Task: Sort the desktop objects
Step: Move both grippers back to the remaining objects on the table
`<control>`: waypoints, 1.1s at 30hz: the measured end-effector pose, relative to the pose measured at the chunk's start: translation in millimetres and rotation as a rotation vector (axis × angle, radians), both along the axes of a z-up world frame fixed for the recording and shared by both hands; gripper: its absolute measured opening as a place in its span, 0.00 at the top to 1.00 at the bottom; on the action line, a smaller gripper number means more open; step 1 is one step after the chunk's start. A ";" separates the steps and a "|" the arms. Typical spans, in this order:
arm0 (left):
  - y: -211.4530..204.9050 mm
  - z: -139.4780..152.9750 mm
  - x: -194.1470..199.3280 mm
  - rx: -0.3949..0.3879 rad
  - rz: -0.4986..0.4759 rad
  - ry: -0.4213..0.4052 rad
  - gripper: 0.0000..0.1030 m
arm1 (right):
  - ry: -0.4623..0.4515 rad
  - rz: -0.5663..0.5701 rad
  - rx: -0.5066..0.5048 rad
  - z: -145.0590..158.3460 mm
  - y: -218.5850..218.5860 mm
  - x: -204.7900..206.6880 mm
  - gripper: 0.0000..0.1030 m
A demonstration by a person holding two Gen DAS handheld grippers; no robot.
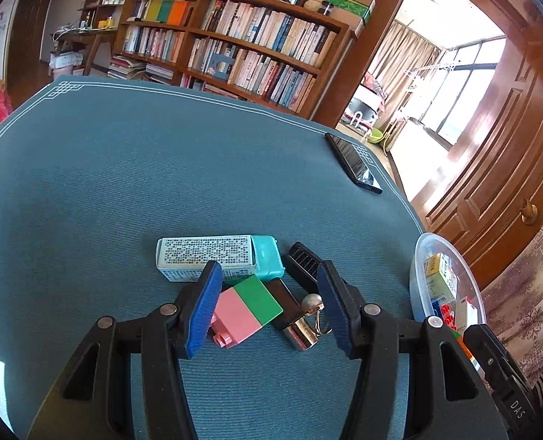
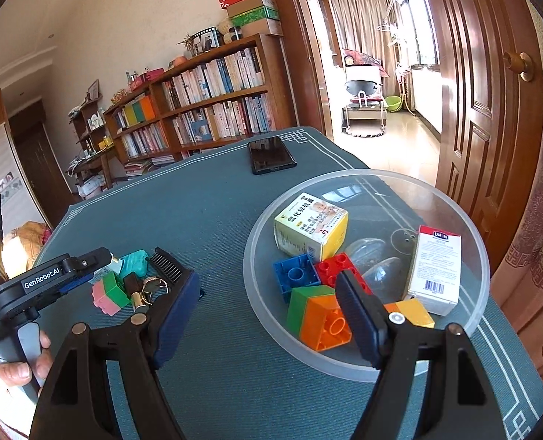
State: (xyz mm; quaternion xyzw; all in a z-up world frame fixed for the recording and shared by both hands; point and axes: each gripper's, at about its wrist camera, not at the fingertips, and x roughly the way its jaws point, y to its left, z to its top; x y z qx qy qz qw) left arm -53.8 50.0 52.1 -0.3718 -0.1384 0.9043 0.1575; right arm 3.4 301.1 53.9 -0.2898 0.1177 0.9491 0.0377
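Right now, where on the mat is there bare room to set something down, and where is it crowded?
Bare: the wide stretch of mat between the far border and the white patterned box, left of the phone. Also the strip between the comb and the clear bowl. Crowded: the cluster around the pink-green block, and inside the bowl.

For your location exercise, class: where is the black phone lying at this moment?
The black phone lies flat near the table's far corner by the doorway, apart from everything else, beyond the clear bowl; in the left wrist view it sits at the right edge.
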 end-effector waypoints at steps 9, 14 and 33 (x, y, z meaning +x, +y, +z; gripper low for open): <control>-4.7 -18.3 -7.6 0.017 -0.001 -0.073 0.44 | -0.022 0.064 0.021 -4.9 -24.2 -7.1 0.23; -5.2 -22.3 -7.1 0.000 0.002 -0.087 0.44 | -0.034 0.094 0.030 -7.4 -36.9 -11.5 0.23; -0.6 -17.5 4.7 -0.105 0.012 -0.078 0.49 | -0.124 0.262 0.046 -27.4 -80.4 -32.1 0.23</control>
